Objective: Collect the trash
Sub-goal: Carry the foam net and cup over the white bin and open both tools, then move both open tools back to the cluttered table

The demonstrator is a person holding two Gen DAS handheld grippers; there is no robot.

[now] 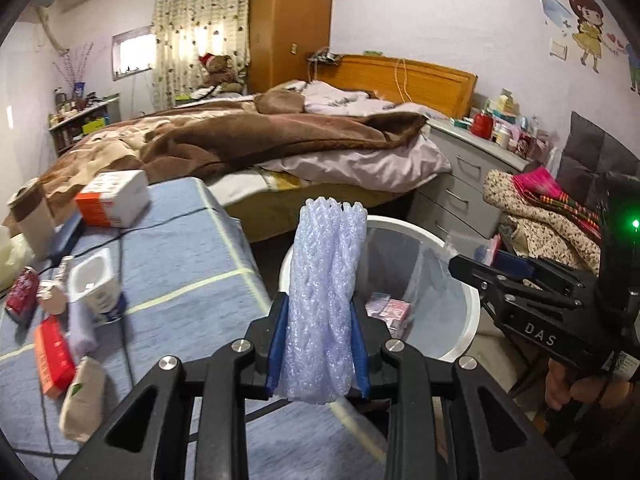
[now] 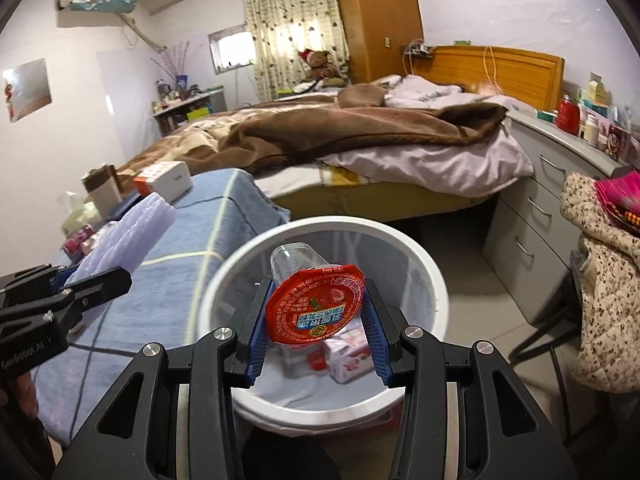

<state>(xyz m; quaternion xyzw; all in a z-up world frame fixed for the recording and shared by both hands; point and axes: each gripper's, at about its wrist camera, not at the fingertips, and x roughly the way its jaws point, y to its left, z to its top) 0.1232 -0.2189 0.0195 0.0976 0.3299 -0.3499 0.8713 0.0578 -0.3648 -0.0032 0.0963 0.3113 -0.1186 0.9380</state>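
Observation:
My left gripper is shut on a roll of pale lilac foam netting, held upright beside the white trash bin; the netting also shows in the right wrist view. My right gripper holds a clear plastic cup with a red foil lid between its blue pads, over the open bin. The bin holds pink cartons. In the left wrist view the right gripper is beyond the bin.
A table with a blue cloth carries more litter: an empty yoghurt cup, red packets, a white and orange box. A bed, grey drawers and a chair with clothes surround the bin.

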